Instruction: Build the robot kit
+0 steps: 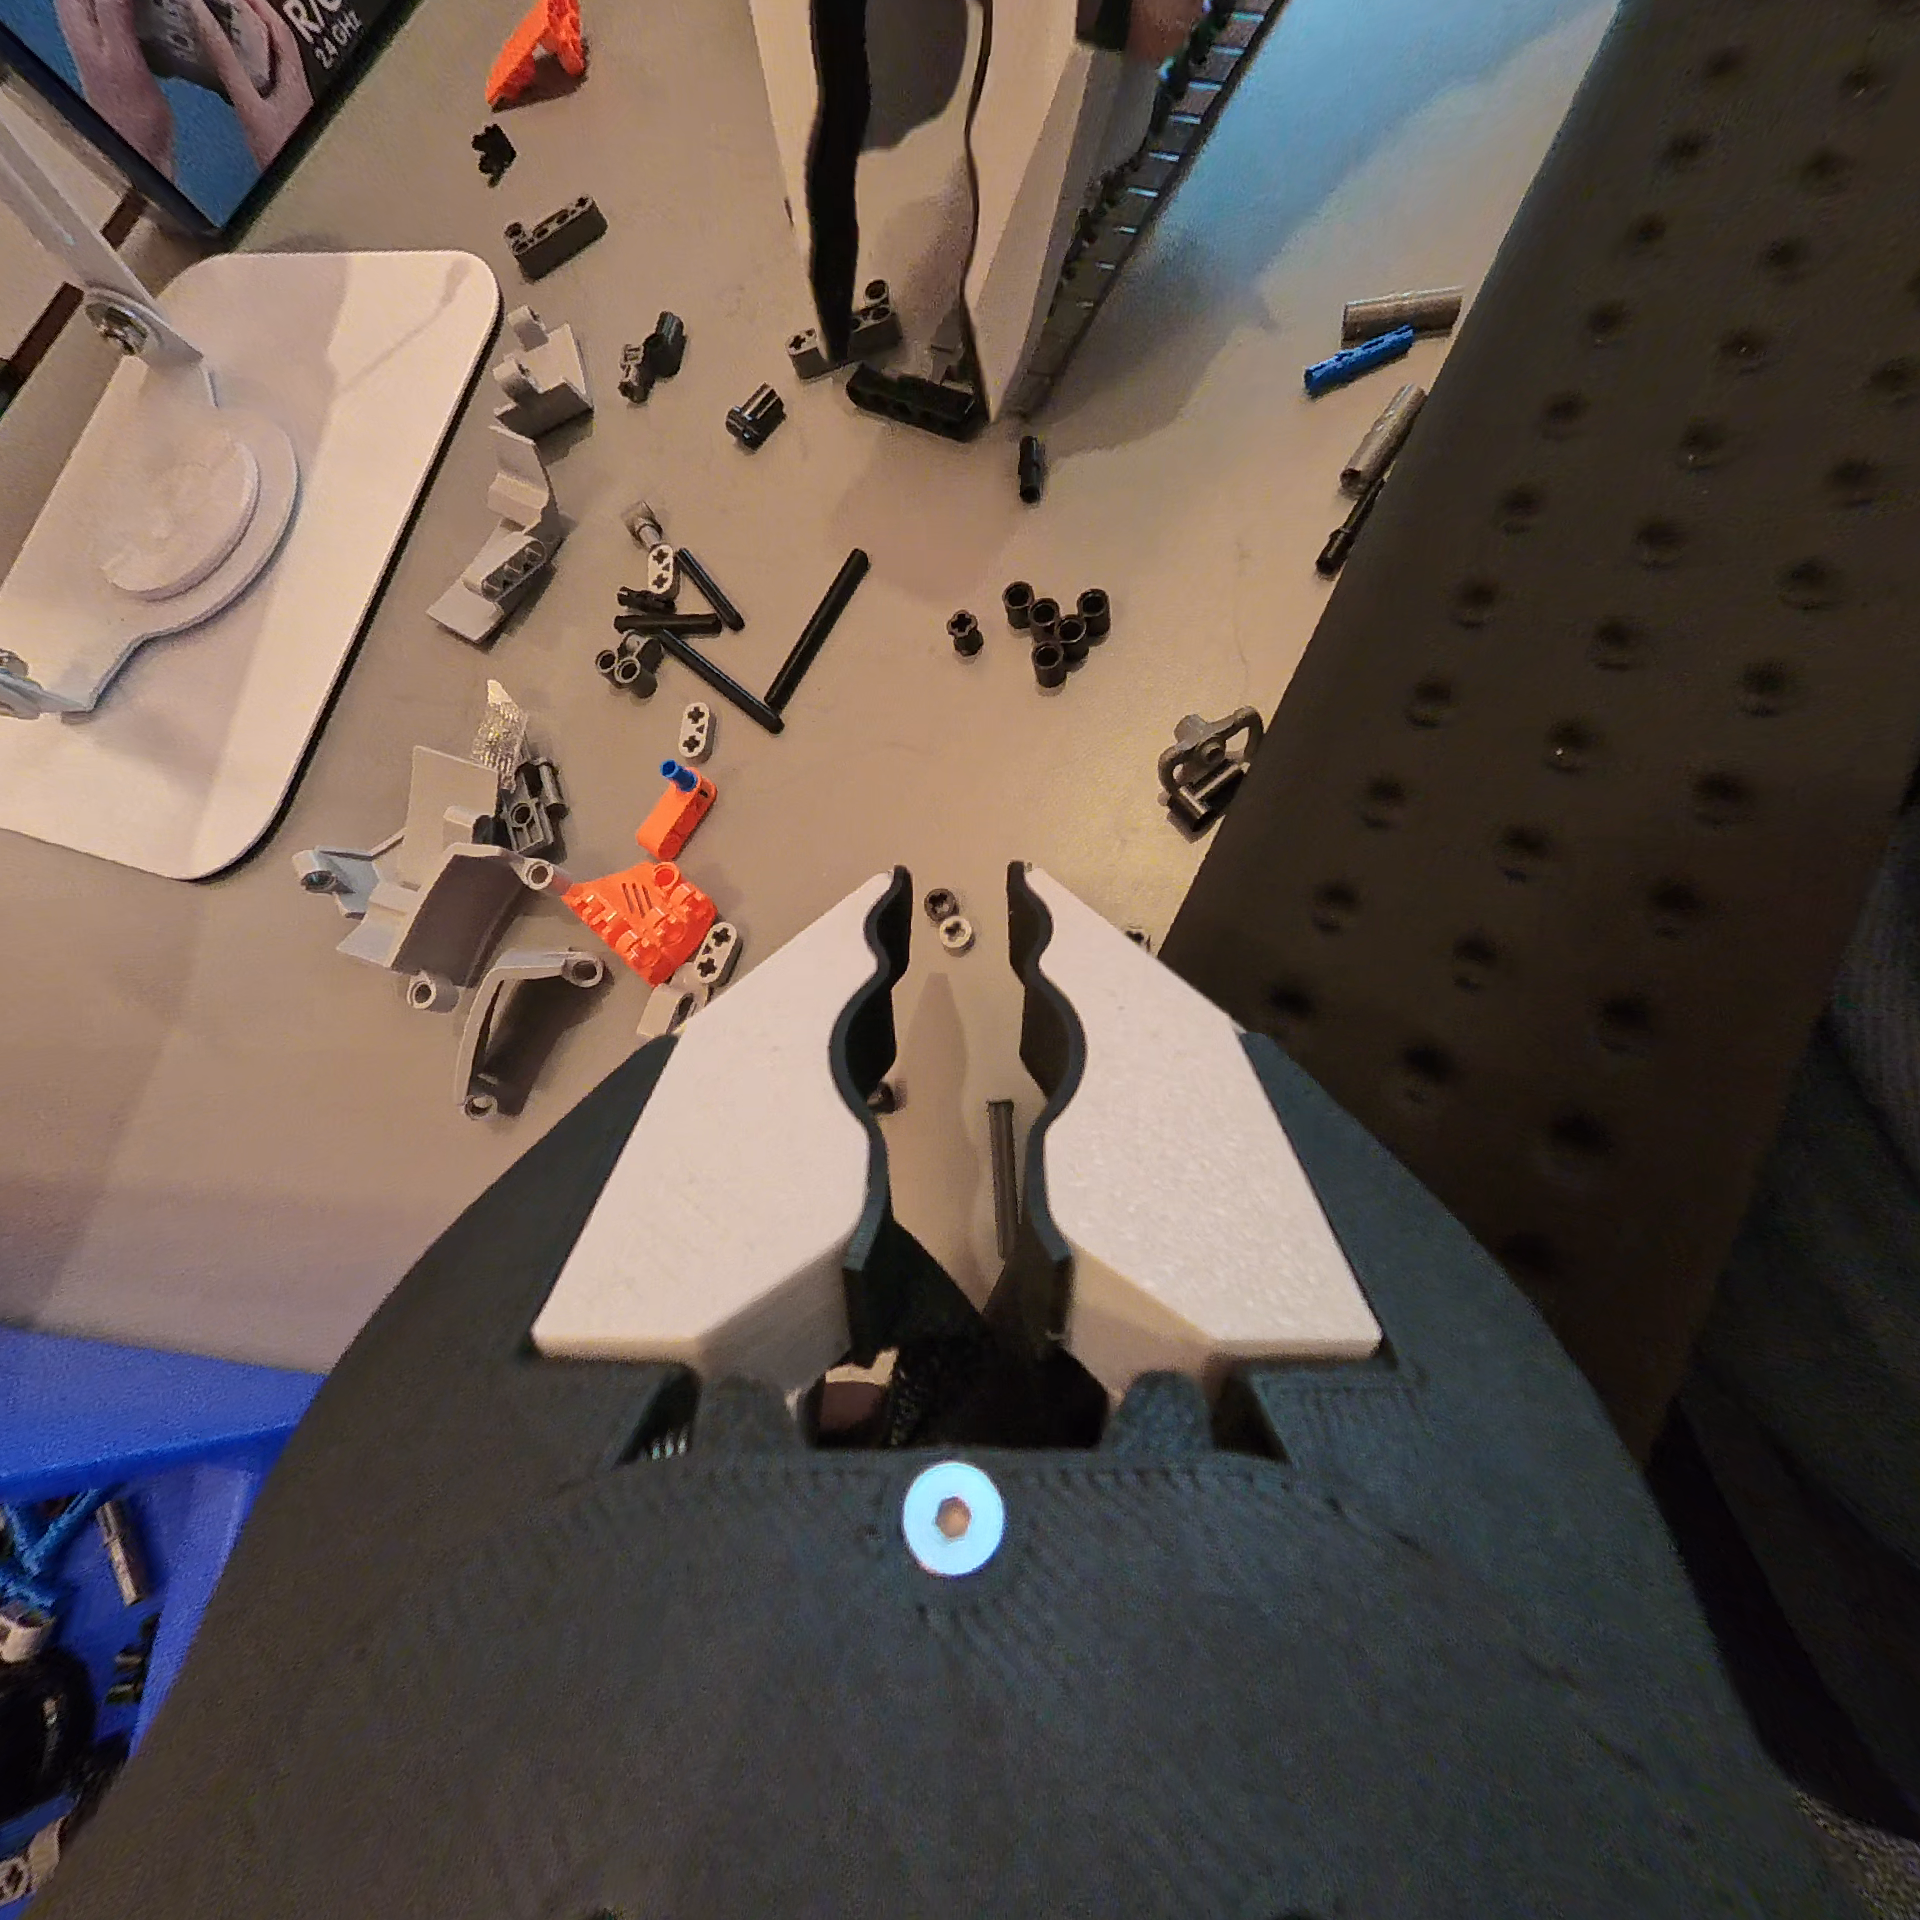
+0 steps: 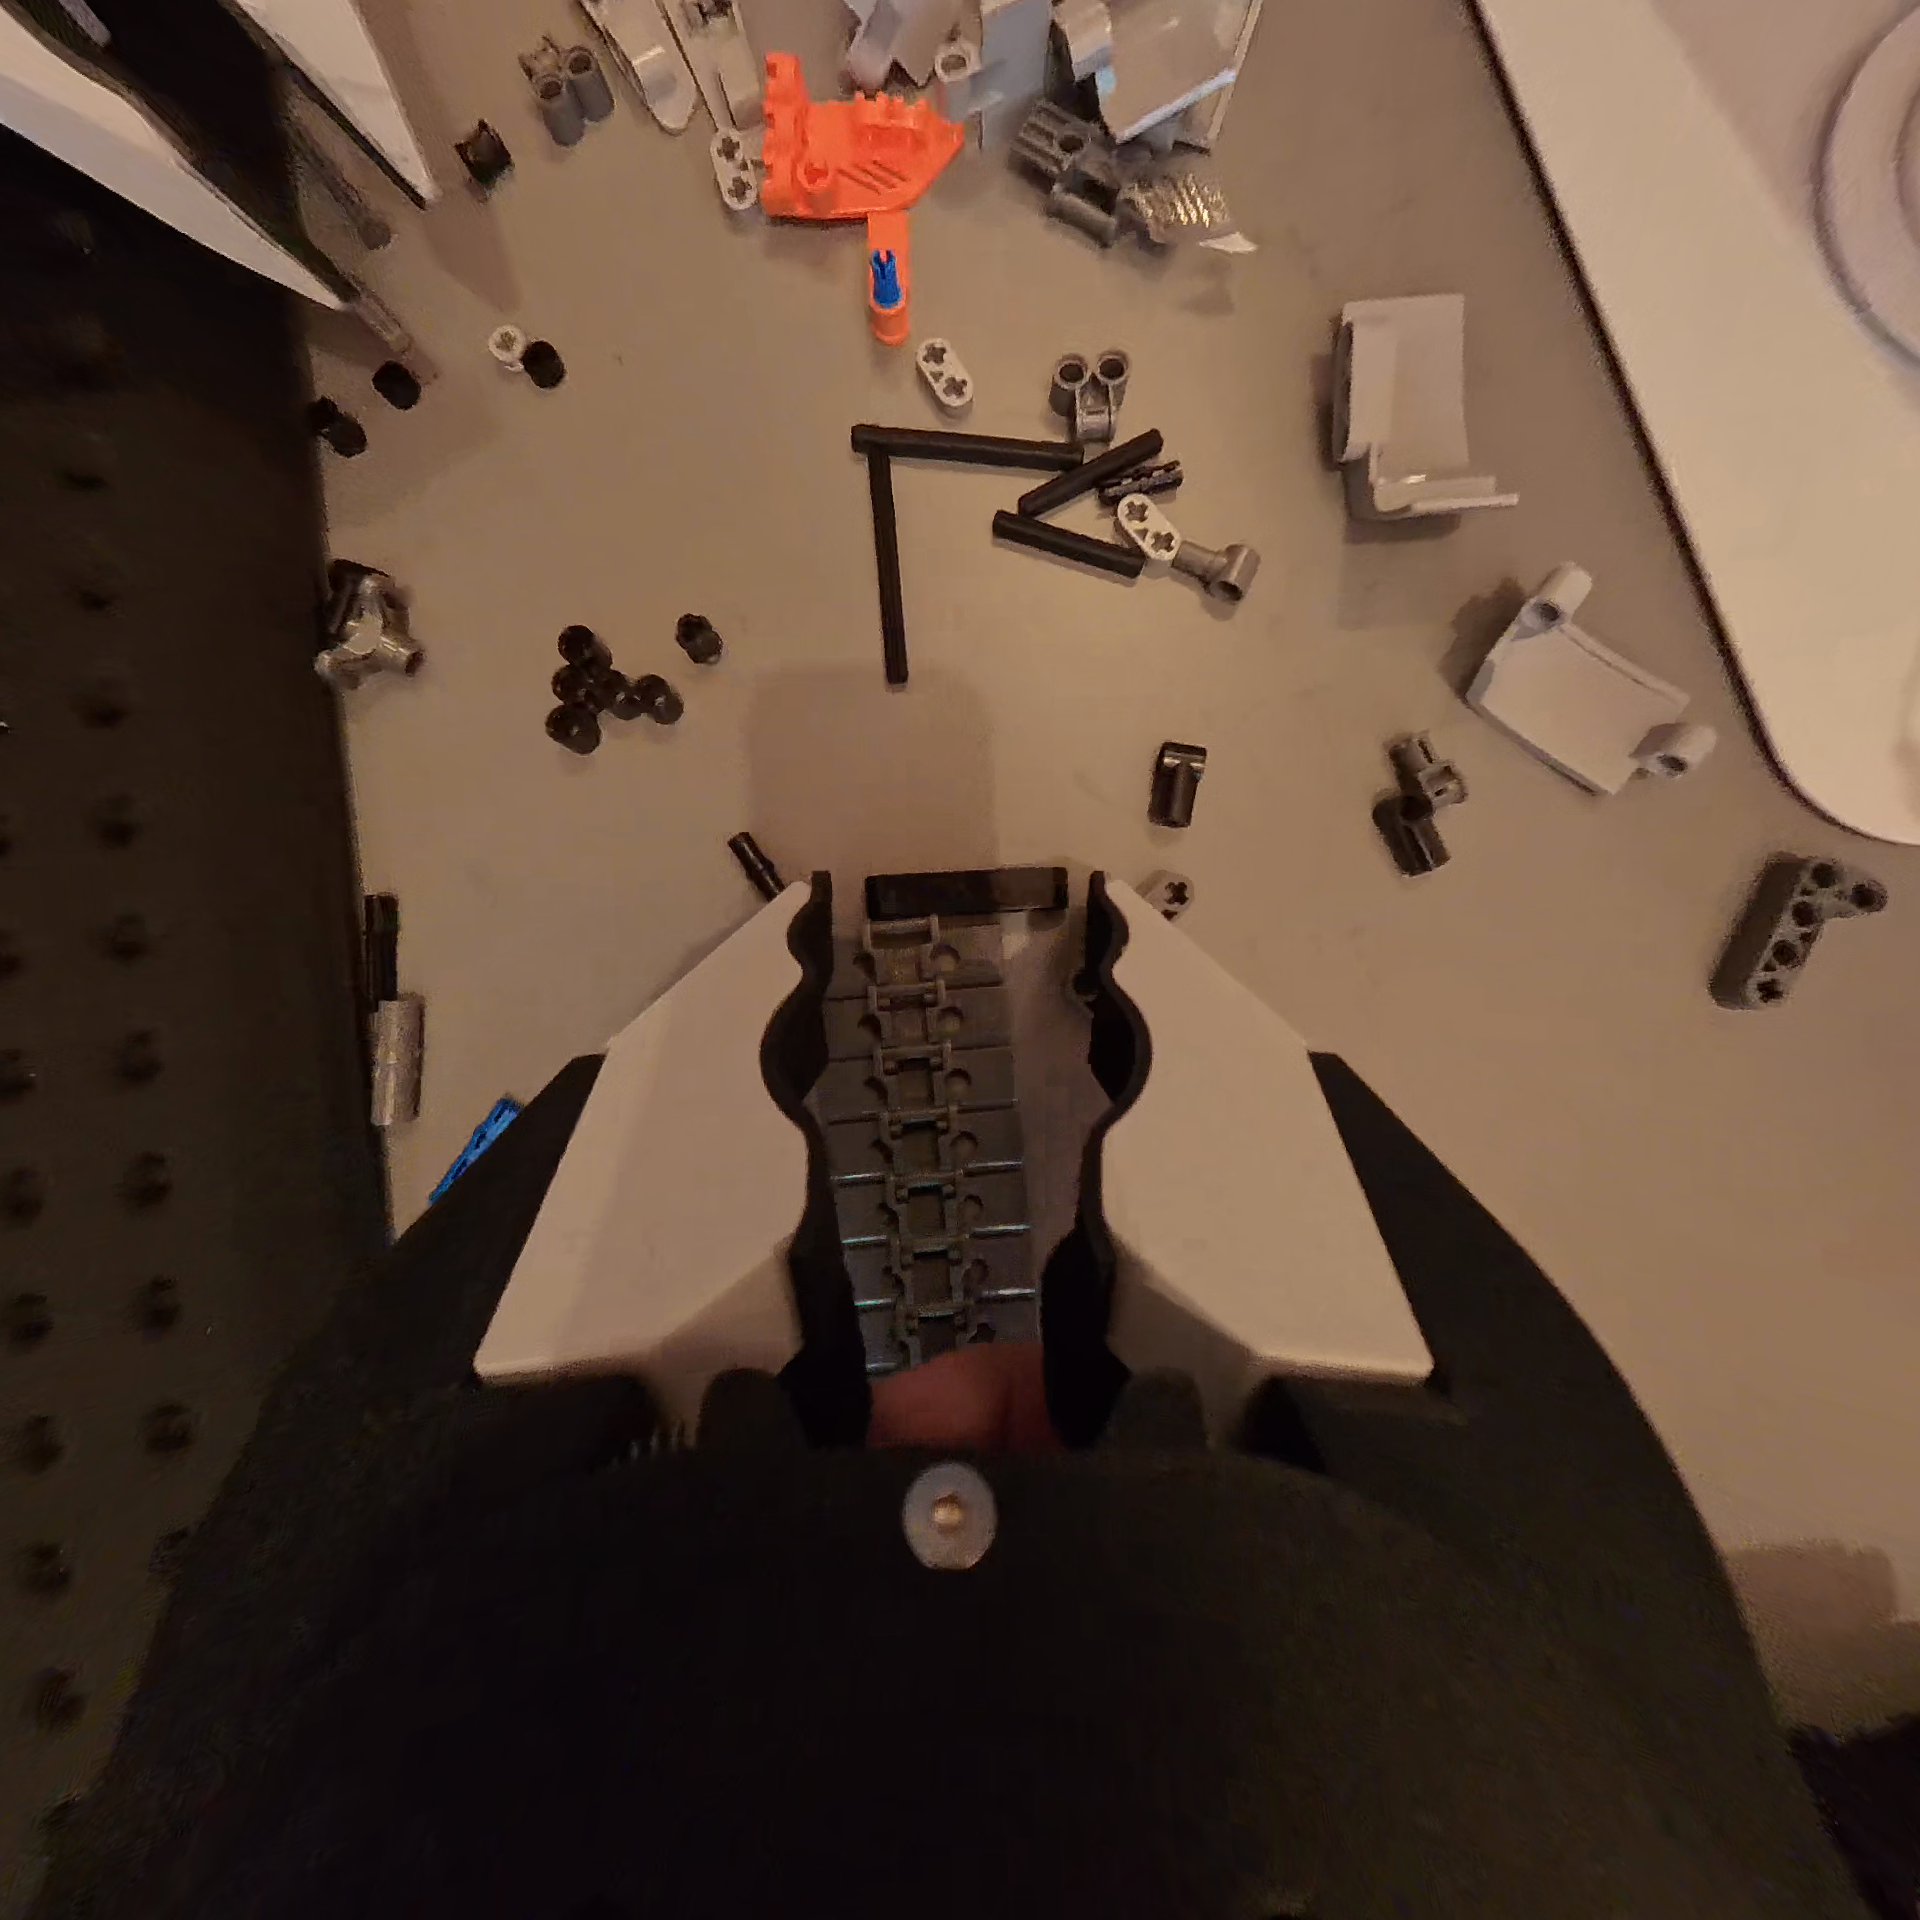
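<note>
My left gripper (image 1: pixel 961 883) is open with a narrow gap and holds nothing. It hovers low over the grey table (image 1: pixel 935 790). Two small bushes, one black and one grey (image 1: pixel 948 918), lie just past its tips, and a dark pin (image 1: pixel 1003 1164) lies under its jaws. My right gripper (image 2: pixel 961 904) is shut on a grey track chain (image 2: pixel 925 1143) with a black beam (image 2: pixel 966 891) at its far end. It also shows in the left wrist view (image 1: pixel 914 364), standing upright with the chain (image 1: pixel 1132 208) along its side. The left gripper's white fingers (image 2: pixel 343 94) show at the right wrist view's top left.
Loose parts are scattered about: black axles (image 1: pixel 816 629), a cluster of black bushes (image 1: pixel 1055 623), orange pieces (image 1: pixel 644 914), grey panels (image 1: pixel 447 914). A white stand base (image 1: pixel 312 520) lies left, a black perforated board (image 1: pixel 1610 623) right, a blue bin (image 1: pixel 104 1507) at bottom left. Spacing between my two grippers at the tips: around 15 centimeters.
</note>
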Available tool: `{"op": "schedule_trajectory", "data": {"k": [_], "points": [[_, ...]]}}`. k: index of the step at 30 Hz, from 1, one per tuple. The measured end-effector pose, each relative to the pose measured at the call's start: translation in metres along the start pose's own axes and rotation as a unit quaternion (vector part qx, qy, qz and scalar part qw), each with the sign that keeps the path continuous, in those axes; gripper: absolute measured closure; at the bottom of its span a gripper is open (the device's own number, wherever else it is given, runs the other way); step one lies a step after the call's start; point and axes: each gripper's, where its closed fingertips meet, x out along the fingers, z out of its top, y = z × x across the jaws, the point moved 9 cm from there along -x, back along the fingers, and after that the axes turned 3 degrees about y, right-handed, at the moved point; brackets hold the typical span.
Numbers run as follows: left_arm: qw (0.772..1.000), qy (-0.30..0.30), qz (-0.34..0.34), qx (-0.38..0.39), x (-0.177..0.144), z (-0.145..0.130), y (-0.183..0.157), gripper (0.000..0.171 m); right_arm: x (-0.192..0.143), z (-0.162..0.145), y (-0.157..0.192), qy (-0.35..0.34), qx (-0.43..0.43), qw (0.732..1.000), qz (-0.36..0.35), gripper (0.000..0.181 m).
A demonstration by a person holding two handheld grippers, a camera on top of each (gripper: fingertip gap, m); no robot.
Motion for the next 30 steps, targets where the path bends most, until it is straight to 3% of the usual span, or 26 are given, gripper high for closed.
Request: {"op": "schedule_trajectory", "data": {"k": [9, 15, 22, 30], "points": [[1.0, -0.01, 0.003, -0.001, 0.003, 0.005, 0.005, 0.154, 0.004, -0.004, -0.004, -0.008, -0.004, 0.999, 0.032, 0.144], [1.0, -0.016, 0.001, 0.002, 0.008, 0.013, 0.007, 0.154, -0.016, 0.003, 0.015, -0.047, -0.067, 0.995, 0.06, 0.144], [0.999, -0.018, -0.024, 0.025, 0.019, 0.027, -0.001, 0.154, -0.012, -0.01, 0.043, 0.01, -0.132, 0.986, 0.106, 0.144], [0.998, -0.005, -0.039, 0.051, 0.025, 0.036, -0.01, 0.153, -0.009, -0.014, 0.046, 0.026, -0.153, 0.983, 0.094, 0.134]]}}
